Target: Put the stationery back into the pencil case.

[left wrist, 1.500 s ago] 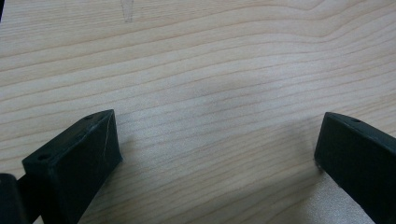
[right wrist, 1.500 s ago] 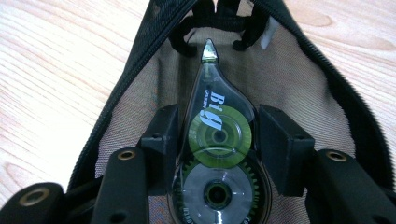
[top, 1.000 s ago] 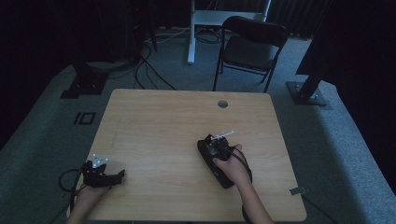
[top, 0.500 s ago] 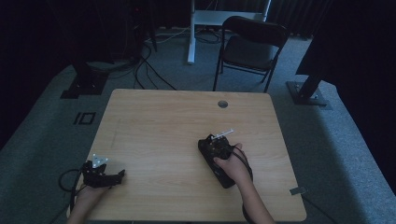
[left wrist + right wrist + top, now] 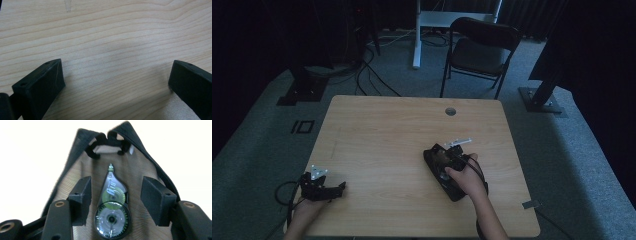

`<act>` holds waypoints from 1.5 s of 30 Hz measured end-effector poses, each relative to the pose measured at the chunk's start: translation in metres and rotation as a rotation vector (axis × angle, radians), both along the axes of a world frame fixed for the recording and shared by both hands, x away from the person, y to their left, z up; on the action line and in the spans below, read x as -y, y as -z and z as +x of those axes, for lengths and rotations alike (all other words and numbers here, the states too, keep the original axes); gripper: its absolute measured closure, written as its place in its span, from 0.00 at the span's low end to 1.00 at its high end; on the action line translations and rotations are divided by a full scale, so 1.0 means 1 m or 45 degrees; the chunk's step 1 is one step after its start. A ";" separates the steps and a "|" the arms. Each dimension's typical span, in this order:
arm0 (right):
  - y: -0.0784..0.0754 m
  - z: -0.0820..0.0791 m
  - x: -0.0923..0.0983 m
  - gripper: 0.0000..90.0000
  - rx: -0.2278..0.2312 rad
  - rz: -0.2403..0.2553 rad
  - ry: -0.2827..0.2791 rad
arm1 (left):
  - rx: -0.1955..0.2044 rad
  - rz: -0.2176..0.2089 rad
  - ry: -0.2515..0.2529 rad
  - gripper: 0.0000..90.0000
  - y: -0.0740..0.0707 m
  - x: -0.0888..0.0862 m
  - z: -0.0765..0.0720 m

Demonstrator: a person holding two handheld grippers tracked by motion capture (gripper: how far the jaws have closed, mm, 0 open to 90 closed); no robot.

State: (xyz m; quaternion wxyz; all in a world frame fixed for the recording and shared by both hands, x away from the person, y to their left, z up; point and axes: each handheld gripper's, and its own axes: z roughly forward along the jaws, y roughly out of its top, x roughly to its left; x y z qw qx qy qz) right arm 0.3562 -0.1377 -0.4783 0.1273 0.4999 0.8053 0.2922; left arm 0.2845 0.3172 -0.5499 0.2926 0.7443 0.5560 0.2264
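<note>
Right gripper view: the right hand-held gripper (image 5: pixel 115 202) has just been opening; its 2 jaws stand clear on either side of the clear teardrop-shaped plastic correction-tape dispenser (image 5: pixel 113 210), which lies released inside the open black mesh-lined zip pouch (image 5: pixel 75 160). Placing looks done; next, I judge, comes withdrawing and zipping shut. The left hand-held gripper (image 5: pixel 115 82) rests open on the pale wooden counter (image 5: pixel 112 37).

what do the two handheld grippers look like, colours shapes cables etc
Both are black. The left gripper carries a pale grey three-cornered plate on top and trails a black cable that loops off the table's near edge. In its own view its jaws are blocky black pads with small holes. The right gripper has similar chunky black pads on arms fixed with brass-coloured rivets, and a black cable curving round the hand.
</note>
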 end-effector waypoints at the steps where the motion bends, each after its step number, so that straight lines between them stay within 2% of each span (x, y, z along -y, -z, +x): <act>1: -0.002 -0.001 0.001 0.45 0.011 0.015 -0.003 | 0.000 0.000 0.000 0.00 0.000 0.000 0.000; 7: -0.011 -0.009 0.007 0.42 0.089 0.094 -0.009 | 0.001 0.000 -0.001 0.00 0.000 0.000 0.000; 10: -0.014 -0.011 0.011 0.41 0.110 0.137 -0.008 | 0.001 -0.001 -0.001 0.00 0.000 0.000 0.000; 17: -0.018 -0.017 0.022 0.36 0.175 0.156 -0.006 | 0.000 0.000 0.000 0.00 0.000 0.000 0.000; 21: -0.019 -0.019 0.032 0.35 0.208 0.184 0.022 | 0.000 0.000 0.000 0.00 0.000 0.000 0.000; 28: -0.019 -0.022 0.047 0.33 0.283 0.175 0.076 | 0.000 0.000 0.000 0.00 0.000 0.000 0.000; 39: -0.016 -0.027 0.074 0.31 0.347 0.210 0.167 | 0.001 0.000 -0.001 0.00 0.000 0.000 0.000; 45: -0.007 -0.027 0.086 0.29 0.354 0.181 0.186 | 0.000 0.001 0.000 0.00 0.000 0.000 0.000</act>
